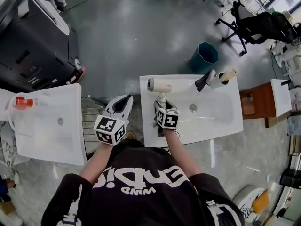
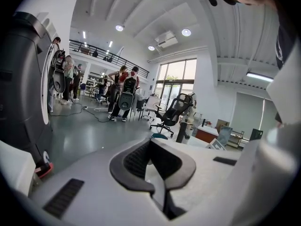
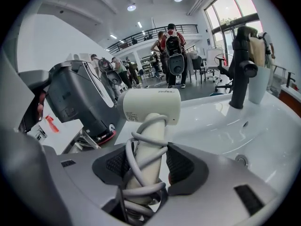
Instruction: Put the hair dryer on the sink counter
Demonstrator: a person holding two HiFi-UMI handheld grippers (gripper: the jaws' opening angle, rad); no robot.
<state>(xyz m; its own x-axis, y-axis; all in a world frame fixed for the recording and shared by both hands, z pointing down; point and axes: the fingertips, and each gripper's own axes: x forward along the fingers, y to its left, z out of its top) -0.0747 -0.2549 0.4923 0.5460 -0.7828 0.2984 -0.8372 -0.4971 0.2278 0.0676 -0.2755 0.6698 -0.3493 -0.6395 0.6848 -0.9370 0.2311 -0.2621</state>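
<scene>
White sink counter (image 1: 225, 126) on a grey floor; black faucet (image 1: 205, 80) and cup (image 1: 228, 76) at its far edge; teal bin (image 1: 204, 56) and office chair (image 1: 254, 27) beyond; second white sink (image 1: 47, 126) to the left. Hair dryer (image 1: 160, 85) at the counter's far-left corner, barrel along the far edge; contact with the surface cannot be told. Right gripper (image 1: 160, 102) clamped on its handle; only the right gripper view shows the cord wound round that handle. Left gripper (image 1: 127, 99) off the counter's left edge, tips together, empty; its view alone shows people standing under a railed balcony.
</scene>
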